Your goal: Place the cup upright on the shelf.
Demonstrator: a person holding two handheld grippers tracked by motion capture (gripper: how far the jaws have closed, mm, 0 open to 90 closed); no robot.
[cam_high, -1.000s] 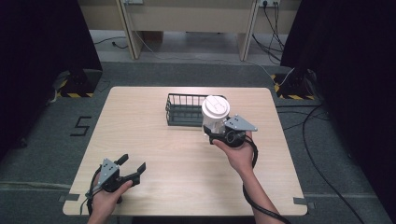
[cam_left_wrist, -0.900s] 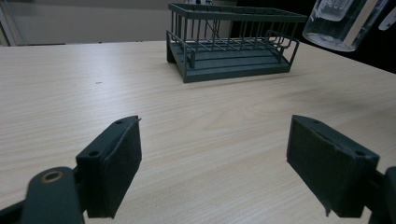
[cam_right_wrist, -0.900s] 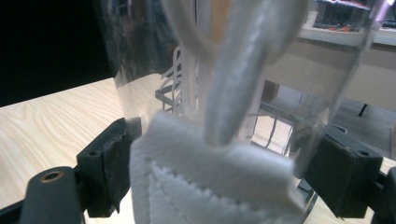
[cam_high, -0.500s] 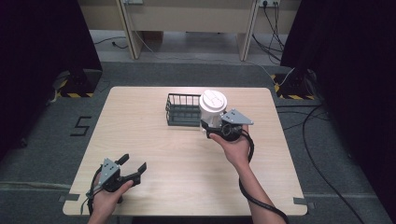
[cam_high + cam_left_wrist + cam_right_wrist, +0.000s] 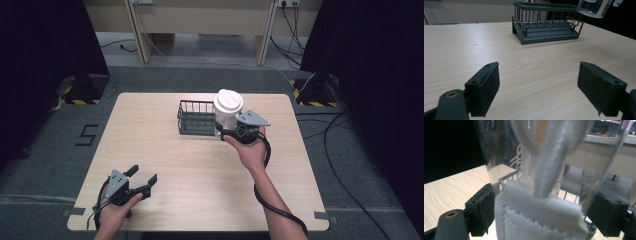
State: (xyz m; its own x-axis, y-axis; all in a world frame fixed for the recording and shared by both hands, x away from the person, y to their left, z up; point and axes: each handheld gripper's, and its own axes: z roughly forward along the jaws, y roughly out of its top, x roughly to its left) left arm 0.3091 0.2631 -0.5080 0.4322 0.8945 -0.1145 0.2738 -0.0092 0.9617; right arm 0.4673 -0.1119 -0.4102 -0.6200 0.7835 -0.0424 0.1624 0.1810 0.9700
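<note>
One clear plastic cup with a white lid point(image 5: 228, 109) is the object in hand: the right gripper point(image 5: 226, 131) clamps its lower wall, and the cup hangs in the air, above the right end of the dark wire rack point(image 5: 196, 118). In the right gripper view both jaws press the transparent cup wall point(image 5: 499, 157), with a white fabric piece point(image 5: 534, 216) lying low in front of it. Compared with the high view a second ago, the cup has travelled toward 11 o'clock, from beside the rack's right end to a position over it; this suggests the carry is nearly complete and a lowering into the rack is the likely next step. The rack stands on the wooden table point(image 5: 150, 130) at about 12 o'clock from the table's centre, slightly toward the far edge, and looks empty in the left gripper view point(image 5: 546, 22). The cup's base point(image 5: 594, 7) appears there at the 1 o'clock corner, clear of the rack's rim. The left gripper point(image 5: 141, 182) rests at 7 o'clock near the table's near edge, jaws spread wide and holding nothing, unchanged from the earlier views.
</note>
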